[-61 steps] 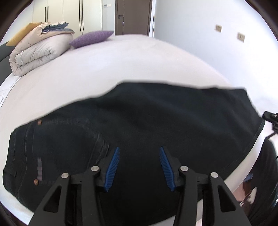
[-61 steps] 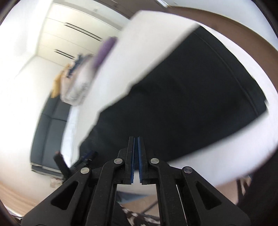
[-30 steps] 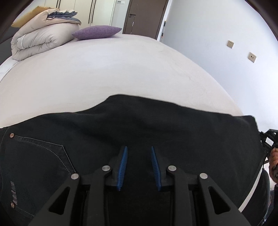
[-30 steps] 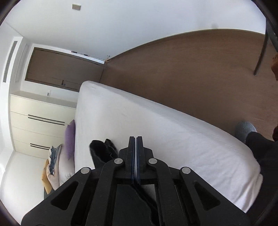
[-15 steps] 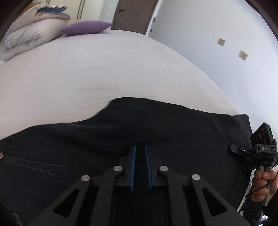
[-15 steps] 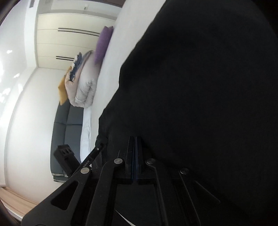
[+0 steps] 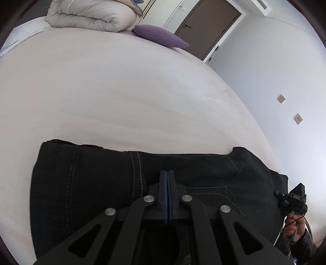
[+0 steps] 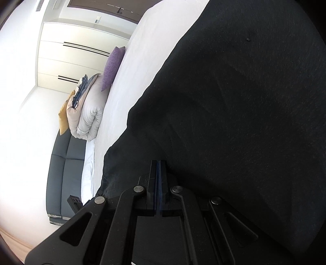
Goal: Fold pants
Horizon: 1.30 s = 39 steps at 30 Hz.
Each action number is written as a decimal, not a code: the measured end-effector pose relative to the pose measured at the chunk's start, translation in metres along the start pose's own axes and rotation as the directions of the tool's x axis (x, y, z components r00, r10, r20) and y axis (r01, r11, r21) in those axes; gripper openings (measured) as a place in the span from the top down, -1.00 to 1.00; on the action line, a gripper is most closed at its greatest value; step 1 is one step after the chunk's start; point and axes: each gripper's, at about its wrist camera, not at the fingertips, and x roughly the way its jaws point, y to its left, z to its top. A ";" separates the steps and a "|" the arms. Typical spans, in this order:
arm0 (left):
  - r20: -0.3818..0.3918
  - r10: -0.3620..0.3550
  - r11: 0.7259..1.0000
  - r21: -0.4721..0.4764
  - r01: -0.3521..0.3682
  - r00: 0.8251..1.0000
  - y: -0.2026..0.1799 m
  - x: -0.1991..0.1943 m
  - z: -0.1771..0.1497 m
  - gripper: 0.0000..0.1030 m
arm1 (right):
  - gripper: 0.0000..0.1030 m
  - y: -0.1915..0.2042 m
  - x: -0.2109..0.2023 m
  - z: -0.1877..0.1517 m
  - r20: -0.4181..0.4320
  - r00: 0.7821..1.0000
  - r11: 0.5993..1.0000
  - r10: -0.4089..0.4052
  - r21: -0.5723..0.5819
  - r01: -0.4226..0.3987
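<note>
Your left hand-held gripper (image 7: 167,175) is pinched together on the dark denim pants (image 7: 85,183), folded on the white bed (image 7: 122,91); your right hand-held gripper (image 8: 159,165) is clamped on their cloth, so both carry a layer over.

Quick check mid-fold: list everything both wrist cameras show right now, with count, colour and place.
pants: 1, black, folded on the near edge of the bed
bed: 1, white sheet, under the pants
duvet: 1, beige, rolled at the far end of the bed
cushion: 1, purple, beside the duvet
sofa: 1, dark grey, beyond the bed
wardrobe: 1, cream, far wall
door: 1, brown, far wall
left gripper: black, blue pads, jaws shut
right gripper: black, jaws shut
hand: 1, holding the right gripper
</note>
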 end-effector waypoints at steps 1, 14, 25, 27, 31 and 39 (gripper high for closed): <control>0.021 0.054 0.999 0.004 -0.054 0.998 -0.001 -0.005 0.000 0.91 | 1.00 0.000 -0.001 0.000 0.004 1.000 1.000 -0.003 -0.004 0.003; -0.154 -0.540 0.834 -0.233 0.501 0.827 -0.193 0.133 -0.037 1.00 | 1.00 -0.009 -0.041 -0.016 0.016 1.000 1.000 -0.002 -0.030 0.003; 0.067 -0.368 0.822 -0.443 0.358 0.927 -0.072 0.103 0.011 0.94 | 1.00 -0.008 -0.045 -0.011 0.004 1.000 0.999 0.021 -0.028 -0.021; 0.148 -0.283 0.818 -0.478 0.319 0.948 -0.049 0.076 0.016 1.00 | 1.00 -0.011 -0.048 -0.010 0.005 1.000 0.999 0.025 -0.026 -0.025; 0.231 -0.280 0.791 -0.494 0.360 0.932 -0.052 0.033 0.004 1.00 | 1.00 -0.001 -0.052 -0.013 0.007 1.000 1.000 0.013 0.000 -0.013; 0.023 -0.381 0.840 -0.410 0.357 0.924 -0.191 0.100 -0.073 0.94 | 1.00 0.052 0.003 -0.055 -0.210 0.974 0.993 0.082 -0.066 -0.098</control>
